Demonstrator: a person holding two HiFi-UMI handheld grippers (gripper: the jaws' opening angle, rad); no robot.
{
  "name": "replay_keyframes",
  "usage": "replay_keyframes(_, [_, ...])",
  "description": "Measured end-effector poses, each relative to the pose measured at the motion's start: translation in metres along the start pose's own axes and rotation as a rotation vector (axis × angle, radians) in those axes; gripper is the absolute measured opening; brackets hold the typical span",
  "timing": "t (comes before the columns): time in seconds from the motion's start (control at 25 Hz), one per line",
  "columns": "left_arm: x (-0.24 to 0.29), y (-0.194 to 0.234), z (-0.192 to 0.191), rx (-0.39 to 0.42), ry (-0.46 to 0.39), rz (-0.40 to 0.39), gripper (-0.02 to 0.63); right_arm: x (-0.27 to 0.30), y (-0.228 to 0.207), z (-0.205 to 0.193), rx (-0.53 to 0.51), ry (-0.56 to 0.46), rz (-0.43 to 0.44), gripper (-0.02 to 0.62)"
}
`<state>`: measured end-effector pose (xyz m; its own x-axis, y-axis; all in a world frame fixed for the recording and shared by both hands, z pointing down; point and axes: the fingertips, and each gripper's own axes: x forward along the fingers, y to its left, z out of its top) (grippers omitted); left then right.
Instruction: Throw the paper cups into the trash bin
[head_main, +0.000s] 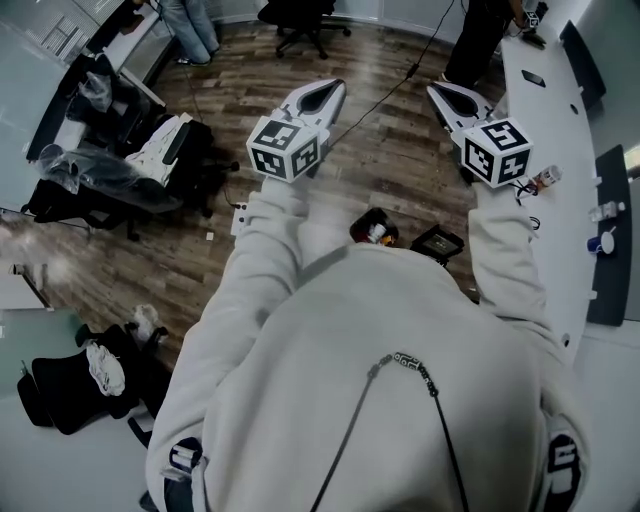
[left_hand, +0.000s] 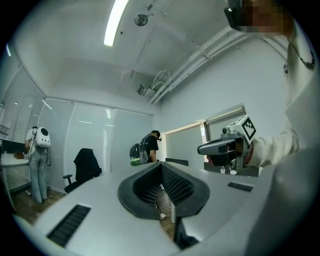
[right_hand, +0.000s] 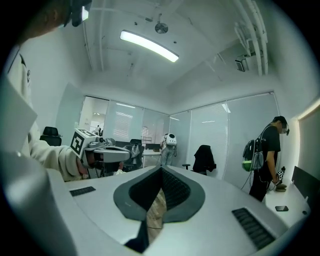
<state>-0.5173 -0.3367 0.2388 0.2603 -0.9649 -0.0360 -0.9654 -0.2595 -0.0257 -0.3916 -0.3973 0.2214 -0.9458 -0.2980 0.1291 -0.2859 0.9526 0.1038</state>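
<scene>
Evidently both tools were idle: the left gripper (head_main: 322, 97) and right gripper (head_main: 447, 97) hung raised over the floor (head_main: 390, 150), jaws fully together on nothing. No paper cup was certain; small cup-like items (head_main: 600, 243) stood on the white desk (head_main: 540, 110) at three o'clock. Opening the jaws wide before reaching there seemed wise.

Head view looks steeply down at floor (head_main: 400, 130); gripper views face level.

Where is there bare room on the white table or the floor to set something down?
White table: bare stretch between the small dark slab and the bottle. Wood floor: open between left tongs and right tongs, save a cable. Crowded: cluttered chairs at left.
</scene>
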Motion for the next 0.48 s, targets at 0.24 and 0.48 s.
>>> replay_keyframes(0.24, [0.001,-0.003,-0.002,0.0,-0.006,-0.018,0.002,-0.003,0.004,0.001,0.013,-0.014,0.015,0.018])
replay_keyframes(0.48, [0.011,-0.013,-0.009,0.001,0.012,-0.074,0.002,-0.002,-0.001,-0.003,0.014,-0.013,0.016,0.018])
